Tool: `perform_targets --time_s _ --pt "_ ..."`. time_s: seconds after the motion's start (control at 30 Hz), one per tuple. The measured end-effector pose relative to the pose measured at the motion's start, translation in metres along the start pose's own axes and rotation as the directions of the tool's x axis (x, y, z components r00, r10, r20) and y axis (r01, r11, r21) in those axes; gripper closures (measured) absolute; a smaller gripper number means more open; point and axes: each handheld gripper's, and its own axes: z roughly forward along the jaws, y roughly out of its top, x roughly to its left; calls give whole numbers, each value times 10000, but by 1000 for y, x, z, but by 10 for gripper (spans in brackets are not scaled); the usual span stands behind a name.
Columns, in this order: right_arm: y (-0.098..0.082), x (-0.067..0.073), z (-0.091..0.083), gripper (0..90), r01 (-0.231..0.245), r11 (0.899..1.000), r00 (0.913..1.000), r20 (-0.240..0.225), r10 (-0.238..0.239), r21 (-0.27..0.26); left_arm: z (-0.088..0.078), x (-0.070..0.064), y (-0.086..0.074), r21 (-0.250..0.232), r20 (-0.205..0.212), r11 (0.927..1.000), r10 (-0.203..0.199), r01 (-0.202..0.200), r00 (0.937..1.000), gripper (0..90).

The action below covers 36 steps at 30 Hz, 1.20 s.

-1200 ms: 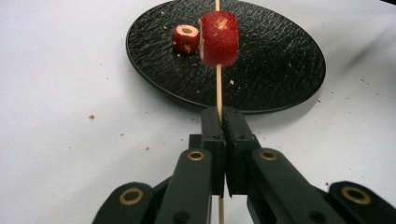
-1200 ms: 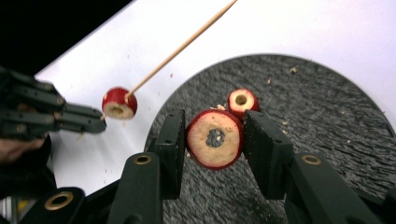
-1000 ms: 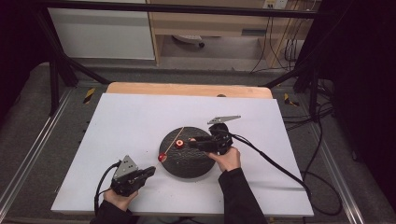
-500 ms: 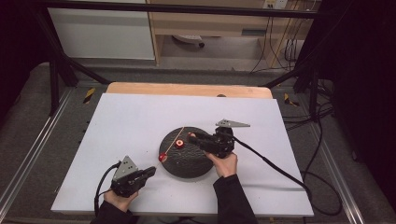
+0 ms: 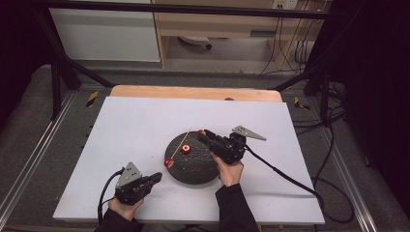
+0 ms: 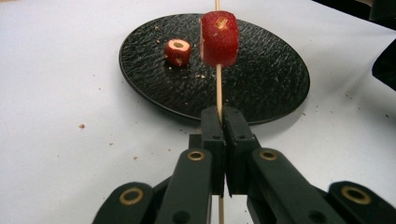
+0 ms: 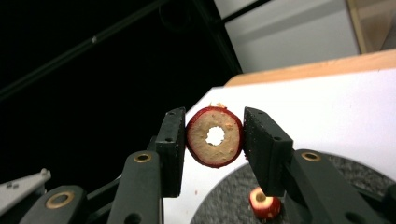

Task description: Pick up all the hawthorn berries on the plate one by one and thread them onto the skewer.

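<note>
A round black plate [image 5: 196,169] lies on the white table. My left gripper [image 6: 219,114] is shut on a thin wooden skewer [image 6: 218,88] that points out over the plate, with a red fruit chunk [image 6: 218,37] threaded on it. A smaller cored red piece [image 6: 177,51] rests on the plate. In the high view the left gripper [image 5: 158,176] sits at the plate's near left. Over the plate's far edge, my right gripper [image 5: 202,135] is shut on a ring-shaped red-skinned slice [image 7: 201,144] with a hole through its pale flesh, held close to the skewer's far tip [image 5: 187,132].
The white board [image 5: 125,125] has open room to the left and behind the plate. A wooden table edge [image 5: 193,92] runs along the back. Cables trail off to the right [image 5: 290,176]. Crumbs dot the surface near the plate.
My right gripper has lifted and swung slightly away from me with the slice, now nearer the skewer's tip. The left gripper and skewer have stayed still.
</note>
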Motion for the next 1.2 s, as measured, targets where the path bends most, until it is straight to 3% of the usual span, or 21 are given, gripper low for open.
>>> perform_targets --time_s 0.17,0.4,0.63,0.87,1.2 --pt "-1 0 2 604 -139 9966 9999 19 141 -807 0 -3 0 -58 78 10000 -54 54 10000 879" --pt "-3 -1 7 604 -474 9817 9988 12 485 -1844 1 -7 0 -144 207 9997 -199 202 9996 879" --pt "-6 -5 13 604 -596 9703 9981 2 614 -2343 3 -11 0 -158 323 9994 -302 307 9990 879" --pt "-12 -8 19 604 -865 9511 9962 -181 850 -2966 6 -15 -1 -213 427 9985 -503 513 9978 880" --pt "-18 -10 23 605 -1347 9369 9909 -502 1251 -3226 8 -17 -1 -197 440 9989 -423 432 9981 880"
